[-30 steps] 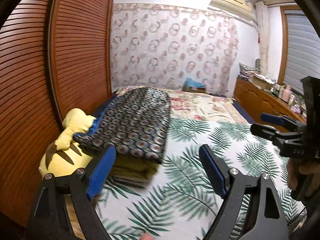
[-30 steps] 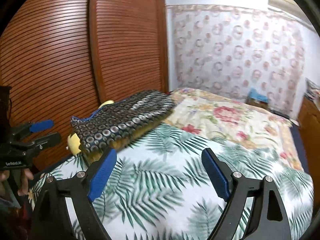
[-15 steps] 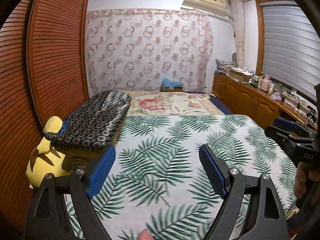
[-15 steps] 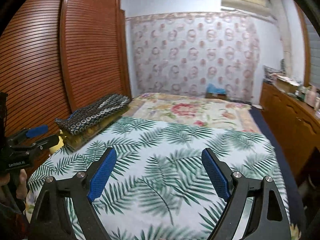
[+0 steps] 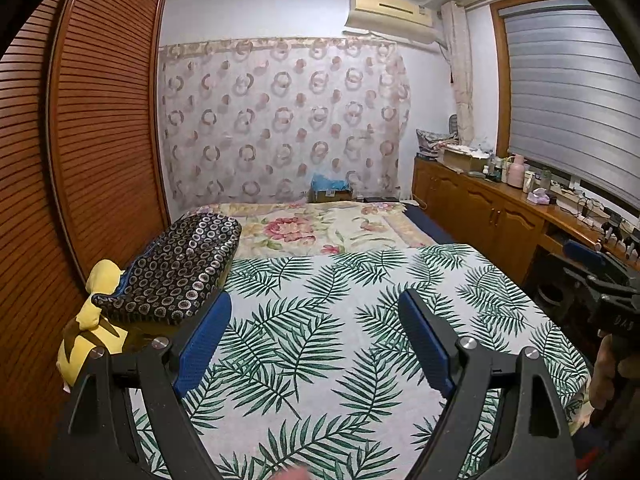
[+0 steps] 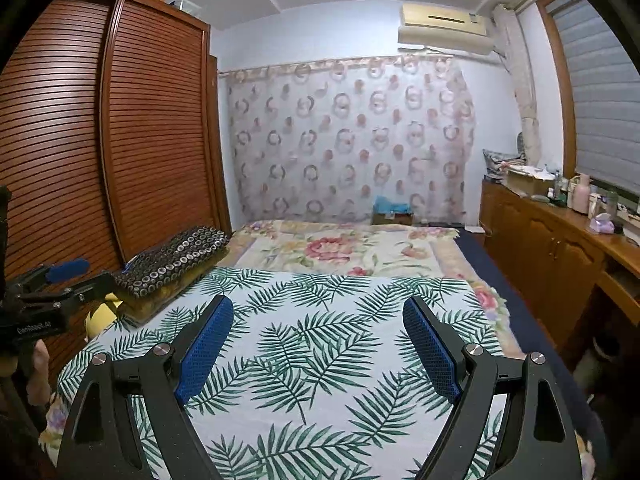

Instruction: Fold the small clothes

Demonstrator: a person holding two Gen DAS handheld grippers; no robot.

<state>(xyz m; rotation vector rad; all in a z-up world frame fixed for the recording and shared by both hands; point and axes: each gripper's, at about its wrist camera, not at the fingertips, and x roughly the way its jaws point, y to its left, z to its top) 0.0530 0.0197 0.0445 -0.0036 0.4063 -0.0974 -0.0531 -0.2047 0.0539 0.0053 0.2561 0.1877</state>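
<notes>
Both tools are held above the near end of a bed, level and looking along it toward the curtained far wall; the left gripper has its blue-padded jaws spread wide with nothing between them, and the right gripper is the same, wide apart and empty; each also shows at the edge of the other's view, off to the side of the bed, neither touching the bedding; beneath them lies the palm-leaf sheet, flat and smooth, with a floral blanket beyond it toward the far end; no small garment can be made out on the leaf print in either view, so where the piece to be folded lies I cannot tell; the only folded cloth in sight is a dark ring-patterned pile at the left edge of the bed, resting over a yellow plush toy by the slatted wardrobe doors, and whether that pile counts as the task's clothes is unclear; my judgement is that this is a pause before a piece is fetched, with no fold in hand; the next move calls for finding a garment, laying it flat on the leaf sheet, then bringing both open tools down to pinch two of its corners.
</notes>
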